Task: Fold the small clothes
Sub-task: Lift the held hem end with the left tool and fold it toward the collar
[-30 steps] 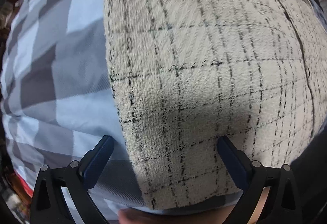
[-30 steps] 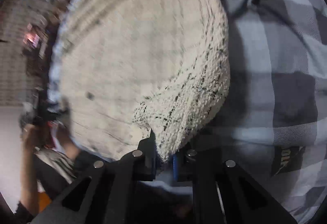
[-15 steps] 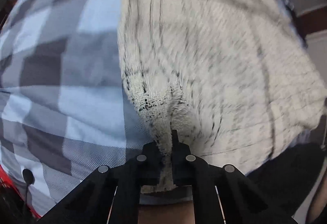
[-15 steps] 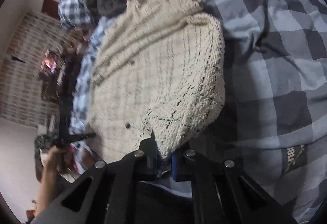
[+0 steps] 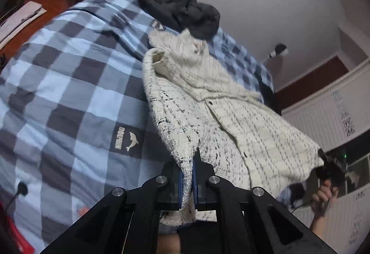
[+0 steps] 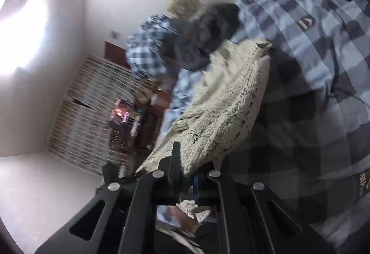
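Note:
A cream knitted cardigan point(image 5: 208, 101) with thin black check lines and buttons hangs stretched above the bed. My left gripper point(image 5: 187, 161) is shut on its near bottom corner. In the left wrist view my right gripper point(image 5: 328, 168) shows at far right, held in a hand, pinching the other bottom corner. In the right wrist view the right gripper point(image 6: 185, 161) is shut on the cardigan's point(image 6: 226, 110) thick edge; that view is blurred. The collar end rests on the bed.
A blue, grey and white checked duvet point(image 5: 69, 92) covers the bed point(image 6: 312, 92). Dark clothes point(image 5: 180, 6) are piled at the far end by the cardigan's collar. A wooden side table point(image 5: 27, 13) stands at left. White walls and a patterned wall panel point(image 6: 92, 103) surround the bed.
The left gripper closed on the cardigan's corner. Both grippers then rose and pulled back, lifting the bottom edge off the duvet so the cardigan hangs stretched between them.

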A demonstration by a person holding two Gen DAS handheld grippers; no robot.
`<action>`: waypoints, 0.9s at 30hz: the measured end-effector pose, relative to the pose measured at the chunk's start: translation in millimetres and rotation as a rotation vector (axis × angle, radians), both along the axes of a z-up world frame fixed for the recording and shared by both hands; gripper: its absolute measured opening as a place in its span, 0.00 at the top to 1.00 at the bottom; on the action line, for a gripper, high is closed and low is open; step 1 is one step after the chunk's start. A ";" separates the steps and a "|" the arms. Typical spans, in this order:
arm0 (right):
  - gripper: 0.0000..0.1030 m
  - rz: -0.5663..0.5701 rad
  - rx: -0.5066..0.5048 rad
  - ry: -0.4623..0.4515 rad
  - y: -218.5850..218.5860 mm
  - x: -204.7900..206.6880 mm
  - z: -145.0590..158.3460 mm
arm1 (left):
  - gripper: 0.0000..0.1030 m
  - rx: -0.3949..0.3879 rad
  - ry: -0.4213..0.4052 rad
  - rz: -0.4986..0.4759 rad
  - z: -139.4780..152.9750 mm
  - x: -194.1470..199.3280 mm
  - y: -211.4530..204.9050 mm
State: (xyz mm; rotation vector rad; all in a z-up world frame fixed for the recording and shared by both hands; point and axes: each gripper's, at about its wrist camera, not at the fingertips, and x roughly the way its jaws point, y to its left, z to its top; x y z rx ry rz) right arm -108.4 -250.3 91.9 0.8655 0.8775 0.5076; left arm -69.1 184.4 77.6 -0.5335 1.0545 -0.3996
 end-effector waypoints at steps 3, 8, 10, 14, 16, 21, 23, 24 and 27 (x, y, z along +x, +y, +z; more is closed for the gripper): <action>0.96 -0.001 0.036 -0.060 -0.5 -20.6 22.1 | 0.95 -0.036 -0.043 0.002 20.7 -26.3 8.1; 0.96 0.000 0.040 -0.161 -4.8 -66.8 61.0 | 0.95 -0.125 -0.093 -0.016 44.5 -67.6 8.3; 0.96 -0.005 0.005 -0.175 -3.9 -91.9 70.7 | 0.95 -0.153 -0.095 -0.038 45.1 -89.8 7.7; 0.96 0.001 -0.039 -0.097 2.6 -116.6 63.4 | 0.95 -0.235 -0.017 -0.044 30.4 -115.5 11.4; 0.96 0.018 -0.046 -0.043 10.8 -108.4 48.8 | 0.95 -0.226 0.018 -0.051 19.6 -113.3 6.0; 0.96 0.068 -0.080 0.071 4.3 -41.0 19.1 | 0.95 -0.203 0.074 -0.016 -2.6 -49.4 -9.5; 0.96 0.083 -0.059 0.089 -10.6 -5.7 21.9 | 0.95 -0.181 0.059 0.013 -1.4 -3.8 -9.6; 0.96 0.079 -0.063 0.094 -20.0 22.9 25.0 | 0.95 -0.173 0.050 0.046 -0.2 40.3 -7.9; 0.96 0.019 -0.037 0.161 -51.8 110.3 23.9 | 0.94 -0.260 0.082 0.195 -16.0 140.3 6.8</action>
